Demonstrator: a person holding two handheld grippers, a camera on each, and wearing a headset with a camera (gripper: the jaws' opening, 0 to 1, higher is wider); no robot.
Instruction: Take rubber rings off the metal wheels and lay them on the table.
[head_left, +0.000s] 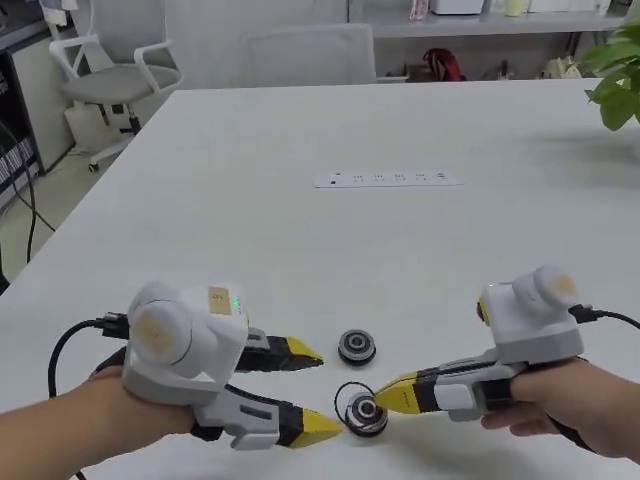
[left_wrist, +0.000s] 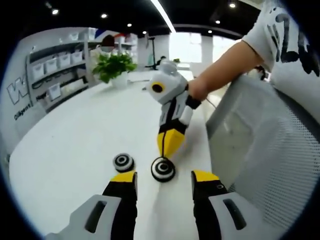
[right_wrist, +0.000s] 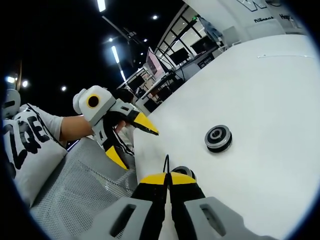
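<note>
Head view, near edge of the white table: left gripper entering from the left, jaws spread wide, nothing held between them; lower yellow tip just beside the near wheel, upper tip pointing toward the far wheel but apart from it; right gripper entering from the right, jaws pressed together, tips at the near wheel's upper edge; thin black rubber ring pinched in those closed jaws, standing up as a loop beside the near wheel, partly off it, not yet lying on the table. Right gripper view: closed yellow tips at the bottom, the ring rising as a thin line from between them, near wheel directly behind; far wheel lying flat further out to the right, its own black rubber band seated in place; left gripper off to the left, open, in a person's hand. Left gripper view: near wheel centred just ahead of the two open tips, right gripper's tip touching down on it from beyond; far wheel to the left, well clear. Further back in the head view: white power strip mid-table; green plant at the far right edge; office chair beyond the far left corner.
</note>
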